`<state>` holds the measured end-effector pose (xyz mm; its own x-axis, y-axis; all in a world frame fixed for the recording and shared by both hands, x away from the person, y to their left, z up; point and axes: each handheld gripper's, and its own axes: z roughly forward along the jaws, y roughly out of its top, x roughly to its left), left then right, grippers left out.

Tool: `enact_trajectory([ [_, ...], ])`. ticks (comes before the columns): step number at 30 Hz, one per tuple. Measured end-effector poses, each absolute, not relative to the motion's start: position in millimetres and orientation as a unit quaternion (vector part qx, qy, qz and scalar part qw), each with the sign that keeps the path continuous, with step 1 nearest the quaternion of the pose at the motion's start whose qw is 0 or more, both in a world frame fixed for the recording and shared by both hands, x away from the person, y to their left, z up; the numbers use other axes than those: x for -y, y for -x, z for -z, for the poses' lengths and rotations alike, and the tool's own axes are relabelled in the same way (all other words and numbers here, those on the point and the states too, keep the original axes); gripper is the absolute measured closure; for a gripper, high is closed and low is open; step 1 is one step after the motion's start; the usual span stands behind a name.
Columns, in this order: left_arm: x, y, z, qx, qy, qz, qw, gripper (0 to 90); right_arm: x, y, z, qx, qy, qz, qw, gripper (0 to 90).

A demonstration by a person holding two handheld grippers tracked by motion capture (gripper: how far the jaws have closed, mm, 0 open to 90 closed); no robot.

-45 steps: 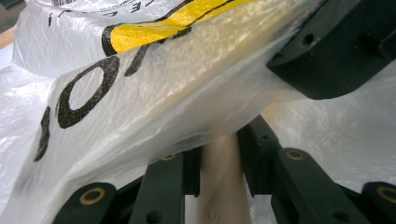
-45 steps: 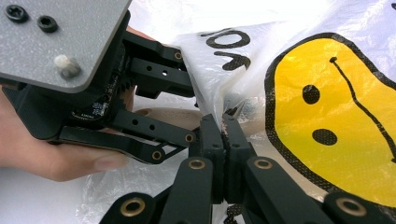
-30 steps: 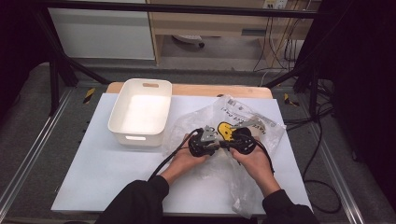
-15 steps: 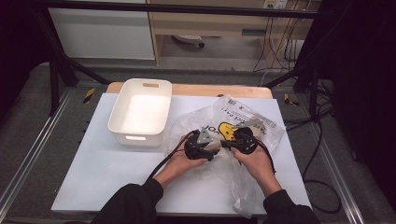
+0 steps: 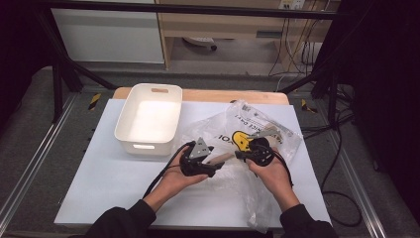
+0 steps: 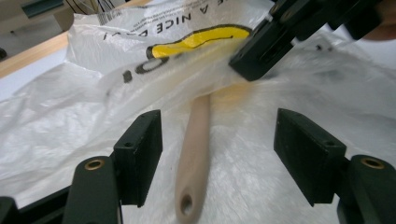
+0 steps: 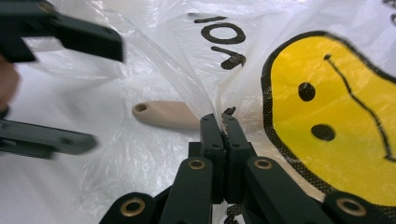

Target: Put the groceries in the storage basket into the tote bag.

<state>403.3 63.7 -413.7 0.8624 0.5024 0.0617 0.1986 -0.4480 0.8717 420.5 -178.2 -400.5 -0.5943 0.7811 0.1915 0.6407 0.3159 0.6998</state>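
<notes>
A clear plastic bag [image 5: 257, 124] with a yellow smiley face lies on the white table [image 5: 99, 173]. A pale wooden handle [image 5: 223, 157] sticks out of the bag's mouth toward the left. My right gripper [image 5: 242, 154] is shut on the bag's edge [image 7: 223, 122], just above the handle [image 7: 166, 114]. My left gripper [image 5: 214, 166] is open, and its jaws have just been opening. The handle [image 6: 194, 149] lies between its jaws [image 6: 219, 140], and neither pad touches it. The rest of the tool is hidden inside the bag [image 6: 93, 93].
A white plastic bin [image 5: 148, 121] stands empty at the back left of the table, close to my left hand. A wooden strip [image 5: 223, 95] runs along the table's far edge. Cables [image 5: 341, 163] hang off the right side.
My left gripper has drawn back to the left, away from the right gripper, and its jaws stand wider apart. The right gripper has kept still on the bag.
</notes>
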Motion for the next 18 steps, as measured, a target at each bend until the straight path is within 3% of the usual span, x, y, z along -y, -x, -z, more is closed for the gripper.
enact_trajectory([
  [18, -113, -379, 373, -0.285, -0.795, -0.174, 0.507, 26.9, 158, -404, 427, -0.824, -0.424, -0.366, 0.077, 90.0],
])
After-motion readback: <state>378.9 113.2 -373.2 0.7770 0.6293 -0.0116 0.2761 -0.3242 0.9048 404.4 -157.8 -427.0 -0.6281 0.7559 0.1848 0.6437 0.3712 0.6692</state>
